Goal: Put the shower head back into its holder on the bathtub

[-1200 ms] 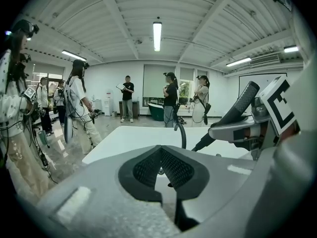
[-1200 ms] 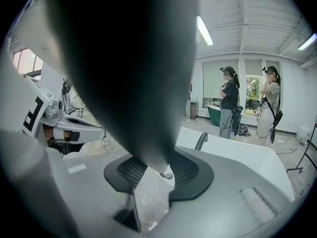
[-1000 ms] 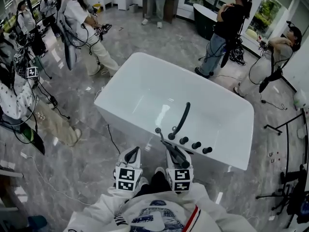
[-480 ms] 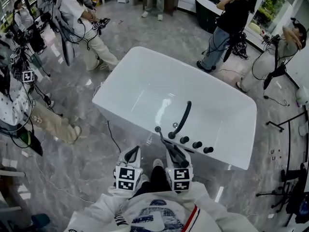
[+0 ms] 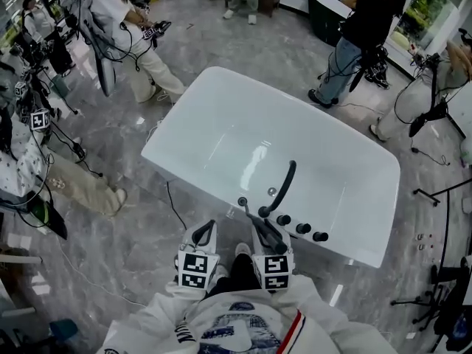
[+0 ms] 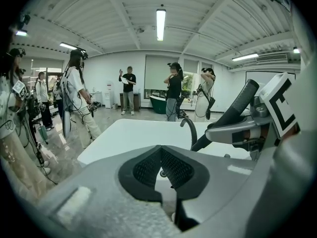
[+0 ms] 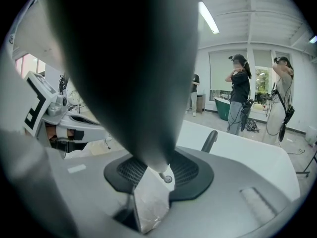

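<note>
status: shower head was in the right gripper, not yet in its holder. the fingers stood apart and pinched the dark handle between the mesh pads, with the narrow pale end leading and the thick end back toward the camera. we read that grip as deliberate. with the narrow end forward and tilted down, it can drop straight into the socket.

holder: we took the small ring on the near rim of the bathtub for it (too small to be sure). it sat just left of the curved black spout and the row of three black knobs, so all the fittings were on the rim nearest us. the head's tip hung near that ring. we couldn't tell whether it touched.

left gripper: fingers pressed together at the tips, nothing in them. it was parked just beside the right one, likely to stay out of the way. it could steady the head if the tip missed.

writing: none readable. we saw only the black-and-white square markers on the gripper cubes, plus a print on our own jacket too blurred to read. no brand showed on the tub or fittings.

bystanders stood on the marble floor, apart from the tub.
</note>
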